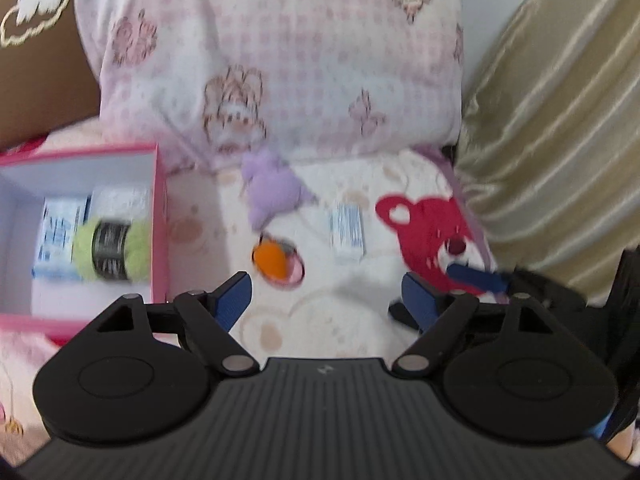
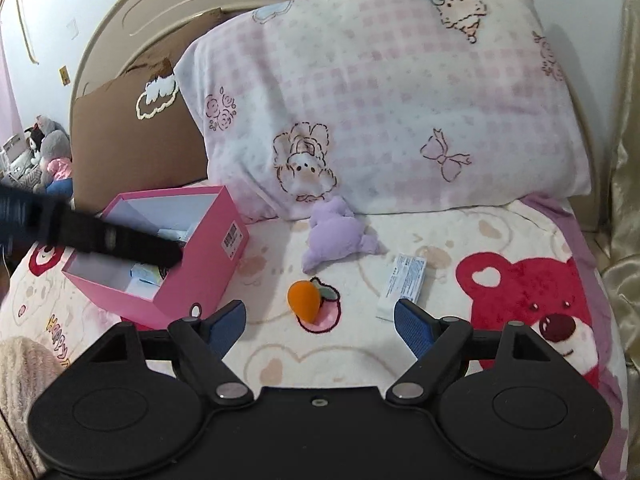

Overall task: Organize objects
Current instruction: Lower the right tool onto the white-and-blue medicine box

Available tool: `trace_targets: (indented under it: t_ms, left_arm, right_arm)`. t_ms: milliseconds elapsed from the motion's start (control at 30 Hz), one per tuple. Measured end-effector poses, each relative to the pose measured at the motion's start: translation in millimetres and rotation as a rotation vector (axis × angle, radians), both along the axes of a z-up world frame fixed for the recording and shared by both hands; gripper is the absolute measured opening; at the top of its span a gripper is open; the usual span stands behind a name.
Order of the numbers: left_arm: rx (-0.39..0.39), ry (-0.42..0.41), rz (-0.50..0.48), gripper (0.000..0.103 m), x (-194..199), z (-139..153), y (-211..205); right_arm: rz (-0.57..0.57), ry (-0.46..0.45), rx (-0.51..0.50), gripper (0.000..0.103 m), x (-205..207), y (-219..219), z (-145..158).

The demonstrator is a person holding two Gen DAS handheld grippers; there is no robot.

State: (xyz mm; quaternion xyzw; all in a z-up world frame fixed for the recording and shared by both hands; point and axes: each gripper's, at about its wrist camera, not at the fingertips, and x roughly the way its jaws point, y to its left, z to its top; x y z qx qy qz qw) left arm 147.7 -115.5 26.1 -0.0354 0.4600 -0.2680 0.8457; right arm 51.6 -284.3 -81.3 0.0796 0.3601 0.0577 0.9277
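Observation:
A pink box [image 1: 160, 216] [image 2: 192, 272] stands open on the bed at the left. In it lie a green yarn ball with a black label [image 1: 110, 249] and a white-and-blue packet [image 1: 60, 232]. On the blanket lie a purple plush [image 1: 272, 190] [image 2: 336, 234], an orange toy carrot [image 1: 270, 260] [image 2: 304, 300] and a white-and-blue packet [image 1: 347, 230] [image 2: 404, 282]. My left gripper [image 1: 328, 296] is open and empty, just short of the carrot; its body reaches over the box in the right wrist view [image 2: 120, 246]. My right gripper [image 2: 320, 320] is open and empty, near the carrot.
A pink checked pillow [image 2: 380, 92] leans at the bed's head behind the objects, with a brown pillow [image 2: 132, 140] to its left. A gold curtain [image 1: 560, 120] hangs at the right. The blanket shows a red bear print [image 2: 532, 304]. Plush toys [image 2: 44, 152] sit far left.

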Motion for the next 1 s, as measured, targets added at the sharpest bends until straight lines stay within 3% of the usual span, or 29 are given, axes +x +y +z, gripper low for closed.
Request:
trace_targets:
  t_ms: [200, 300, 400, 533, 733, 800, 1000]
  left_arm:
    - [0.004, -0.004, 0.031, 0.084, 31, -8, -22]
    - [-0.024, 0.012, -0.003, 0.082, 40, -24, -33]
    - [-0.049, -0.002, -0.028, 0.082, 46, -37, -38]
    - [-0.074, -0.065, -0.048, 0.082, 52, -52, -48]
    - [-0.039, -0.104, -0.090, 0.082, 63, -83, -81]
    - [-0.018, -0.080, -0.096, 0.082, 69, -96, -90]
    - [-0.034, -0.031, -0.086, 0.078, 89, -127, -97]
  right_arm:
    - [0.023, -0.016, 0.015, 0.085, 31, -4, -12]
    - [-0.040, -0.053, 0.061, 0.085, 39, -12, -34]
    - [-0.061, 0.060, 0.139, 0.084, 47, -23, -59]
    - [-0.116, 0.060, 0.158, 0.084, 46, -36, -67]
    - [-0.135, 0.054, 0.071, 0.084, 63, -36, -82]
    - [-0.136, 0.063, 0.065, 0.077, 72, -40, -85]
    - [-0.189, 0.102, 0.093, 0.076, 94, -56, -104]
